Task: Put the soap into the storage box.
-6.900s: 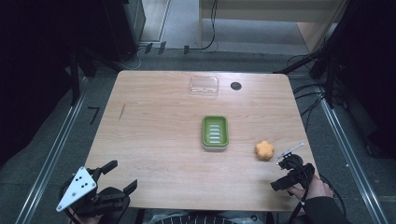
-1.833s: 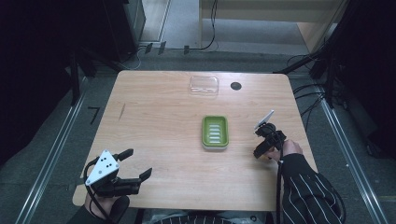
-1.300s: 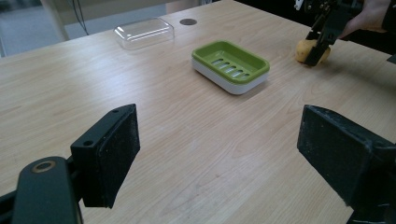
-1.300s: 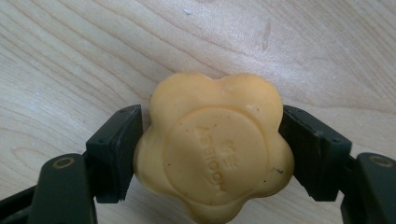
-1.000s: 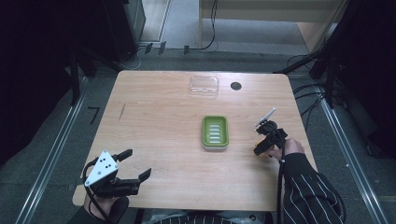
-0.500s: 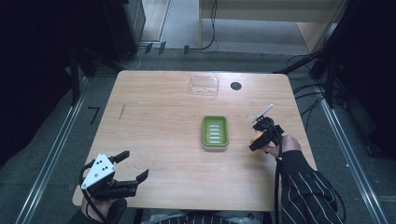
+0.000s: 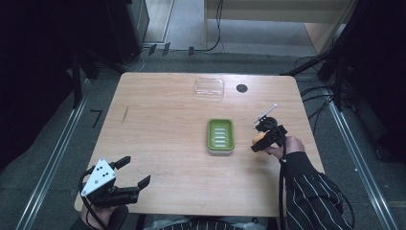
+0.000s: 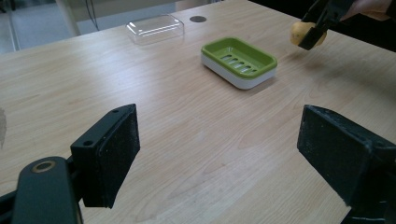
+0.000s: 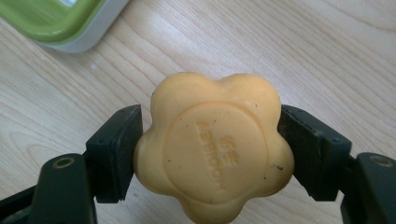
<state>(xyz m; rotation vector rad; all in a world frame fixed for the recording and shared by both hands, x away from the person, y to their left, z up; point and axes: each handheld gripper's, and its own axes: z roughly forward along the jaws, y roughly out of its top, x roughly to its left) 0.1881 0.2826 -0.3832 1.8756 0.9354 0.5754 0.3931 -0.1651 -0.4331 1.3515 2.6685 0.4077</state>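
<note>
One waxy, flower-shaped yellow soap [image 9: 214,147] (embossed lettering) between matte jaws.

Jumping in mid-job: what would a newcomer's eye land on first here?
First the orange flower-shaped soap, clamped in the right claw and held off the table just right of the green soap dish. Next the left claw, open and empty at the table's near left corner. A clear lid lies at the far edge.
</note>
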